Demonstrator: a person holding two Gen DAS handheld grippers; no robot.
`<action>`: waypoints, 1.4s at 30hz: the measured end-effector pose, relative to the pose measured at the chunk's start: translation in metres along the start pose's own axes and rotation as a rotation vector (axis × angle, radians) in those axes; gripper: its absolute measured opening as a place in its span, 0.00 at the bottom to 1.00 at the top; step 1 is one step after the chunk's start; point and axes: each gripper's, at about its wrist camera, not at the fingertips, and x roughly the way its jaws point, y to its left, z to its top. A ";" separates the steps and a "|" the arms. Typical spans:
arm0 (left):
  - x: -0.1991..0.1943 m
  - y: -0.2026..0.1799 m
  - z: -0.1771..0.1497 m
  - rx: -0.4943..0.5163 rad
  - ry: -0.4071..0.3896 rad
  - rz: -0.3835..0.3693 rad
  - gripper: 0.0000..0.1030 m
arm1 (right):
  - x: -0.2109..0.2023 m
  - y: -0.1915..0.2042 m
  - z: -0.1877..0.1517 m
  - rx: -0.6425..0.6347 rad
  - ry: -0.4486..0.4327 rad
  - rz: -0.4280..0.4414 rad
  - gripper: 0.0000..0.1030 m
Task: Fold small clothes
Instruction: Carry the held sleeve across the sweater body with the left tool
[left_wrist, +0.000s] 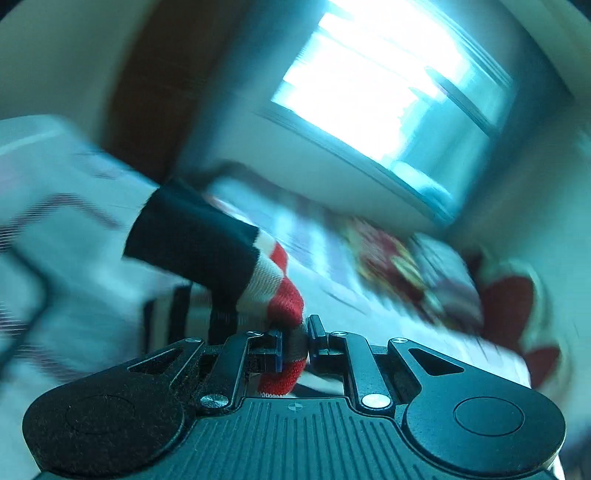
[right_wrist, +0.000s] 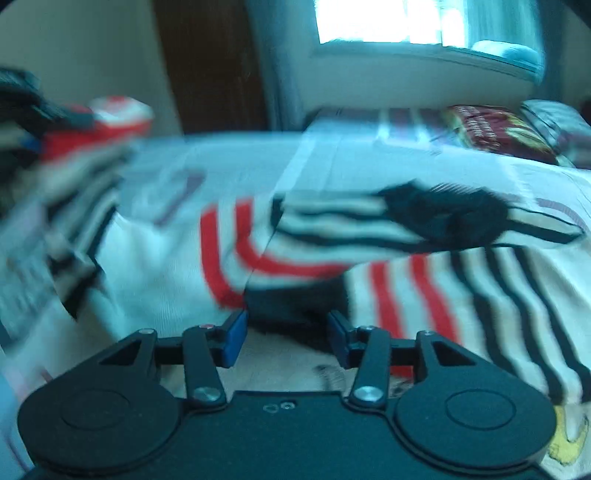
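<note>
Red, white and black knit, a striped sock (left_wrist: 273, 284) is pinched at one end by the left gripper (left_wrist: 295, 349) and lifted above the bed (left_wrist: 369, 295), its black cuff sticking up to the left. Over the pale bedsheet (right_wrist: 229, 162), the right gripper (right_wrist: 287, 338) stands spread, nothing between its fingers, just before more striped socks (right_wrist: 388, 236) lying in a loose heap.

Left claw (left_wrist: 295, 345) is clamped tight on a striped sock (left_wrist: 273, 291), blue pads nearly meeting with the fabric pinched between them. Right claw (right_wrist: 287, 338) has its jaws spread wide apart, nothing between the pads, tilted slightly downward.
</note>
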 end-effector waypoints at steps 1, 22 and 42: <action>0.012 -0.020 -0.007 0.032 0.030 -0.034 0.13 | -0.009 -0.013 0.001 0.011 -0.009 -0.020 0.47; 0.058 -0.185 -0.112 0.390 0.327 -0.138 0.15 | -0.077 -0.186 -0.037 0.398 -0.001 -0.092 0.58; 0.047 -0.002 -0.055 0.142 0.175 0.371 0.80 | -0.055 -0.159 -0.002 0.184 -0.100 -0.183 0.08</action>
